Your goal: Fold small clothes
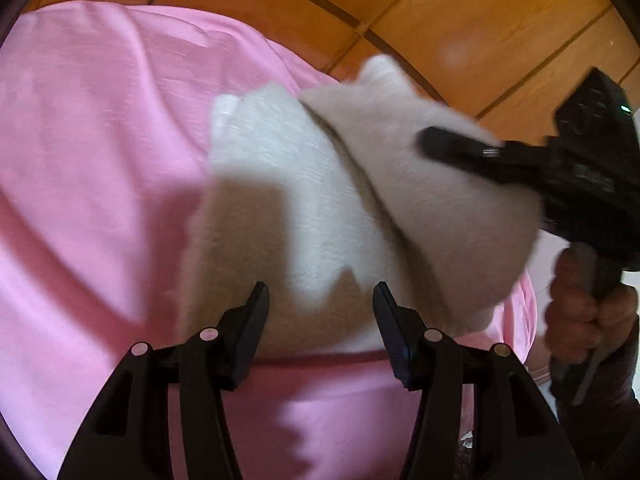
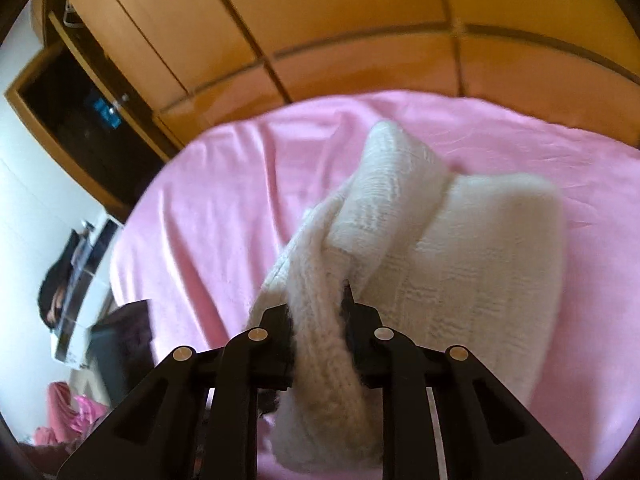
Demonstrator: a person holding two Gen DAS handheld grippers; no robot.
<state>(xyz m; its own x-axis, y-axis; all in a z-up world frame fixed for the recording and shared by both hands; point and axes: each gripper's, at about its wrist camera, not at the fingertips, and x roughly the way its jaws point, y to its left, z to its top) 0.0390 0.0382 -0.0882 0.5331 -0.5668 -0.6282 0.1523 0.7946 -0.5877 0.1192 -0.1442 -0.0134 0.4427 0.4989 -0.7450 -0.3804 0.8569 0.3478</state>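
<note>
Right jaws clamped on white knit garment

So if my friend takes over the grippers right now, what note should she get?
Right gripper: shut on a bunched edge of the white knit sweater, lifting that part over the rest.
Left gripper: open, empty, just over the sweater's near edge.
The sweater lies on the pink sheet, partly doubled over.
Done: the first fold is under way.
Left: lay the lifted part flat, let go, smooth it, then finish folding.
</note>
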